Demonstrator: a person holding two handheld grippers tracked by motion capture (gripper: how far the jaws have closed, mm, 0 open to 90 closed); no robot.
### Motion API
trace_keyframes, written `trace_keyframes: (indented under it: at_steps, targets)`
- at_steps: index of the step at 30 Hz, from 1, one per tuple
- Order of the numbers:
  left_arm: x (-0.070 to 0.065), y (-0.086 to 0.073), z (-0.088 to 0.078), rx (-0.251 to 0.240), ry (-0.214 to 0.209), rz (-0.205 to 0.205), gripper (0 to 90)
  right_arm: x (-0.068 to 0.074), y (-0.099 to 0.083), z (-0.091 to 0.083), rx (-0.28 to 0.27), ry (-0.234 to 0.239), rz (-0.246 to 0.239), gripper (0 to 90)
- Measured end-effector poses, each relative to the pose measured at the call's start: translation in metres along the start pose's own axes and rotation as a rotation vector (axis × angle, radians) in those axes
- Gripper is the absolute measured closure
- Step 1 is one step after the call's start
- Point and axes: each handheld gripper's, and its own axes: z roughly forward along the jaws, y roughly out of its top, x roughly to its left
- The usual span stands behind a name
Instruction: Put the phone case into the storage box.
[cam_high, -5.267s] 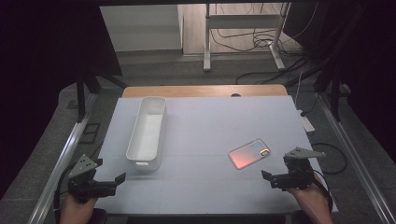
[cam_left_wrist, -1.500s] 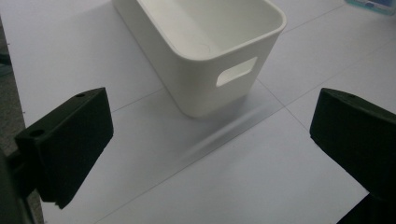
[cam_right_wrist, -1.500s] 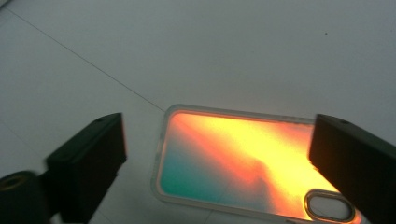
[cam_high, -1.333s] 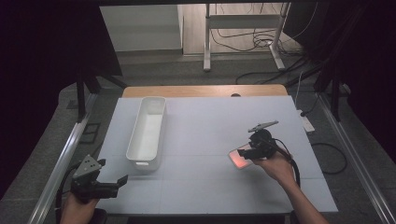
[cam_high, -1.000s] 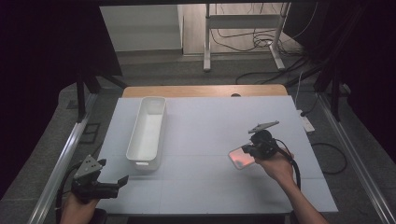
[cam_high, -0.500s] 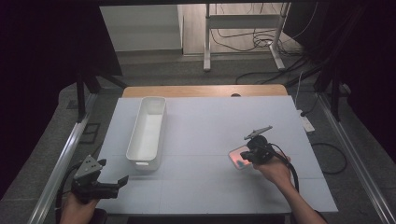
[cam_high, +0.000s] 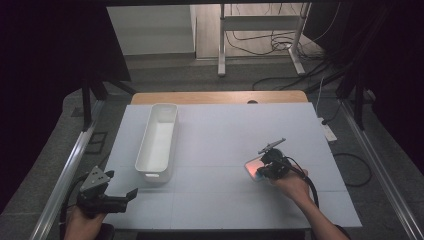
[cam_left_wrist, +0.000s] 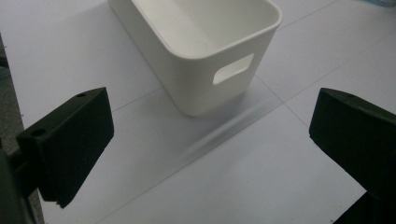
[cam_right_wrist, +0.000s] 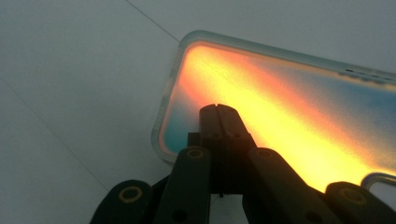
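Left gripper (cam_high: 122, 197) sits at the near left corner of the white table (cam_high: 220, 210), in my left hand (cam_high: 82, 222), aimed toward the right. Its jaws are spread wide with nothing between them; in the left gripper view (cam_left_wrist: 210, 154) there's just bare tabletop in the gap. Past the jaws in that view: the short end of the white bin (cam_left_wrist: 205, 51), handle cutout facing me, bin apart from the jaws. In the high view the bin (cam_high: 159, 140) lies lengthwise on the left half of the table, long axis running away from me, interior looks bare as far as I can see. Moving right: open table in the middle. Then the phone case (cam_high: 253, 168), flat on the right half of the table, well apart from the bin, orange-pink glow on it. Right gripper (cam_high: 261, 172) is directly over its near-right part, held by my right hand (cam_high: 292, 185), cable trailing back along the forearm. In the right gripper view the jaws are fully closed, tips pressed together (cam_right_wrist: 218, 112), gripping nothing. Tips are over the case (cam_right_wrist: 289, 107) near its rounded corner, clear rim visible, yellow-orange to blue gradient inside. Can't tell whether the tips actually touch the surface or sit just above it.
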Motion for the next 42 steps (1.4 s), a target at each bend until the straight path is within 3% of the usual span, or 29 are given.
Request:
trace_keyframes:
  at_steps: [17, 42]
  targets:
    - [-0.001, 0.000, 0.000, 0.004, 0.001, 0.009, 0.8, -0.003, -0.015, -0.009, 0.019, 0.036, 0.035, 90.0]
    - [-0.001, 0.001, 0.001, 0.007, 0.000, 0.018, 1.0, -0.020, -0.038, -0.026, 0.064, 0.014, 0.085, 90.0]
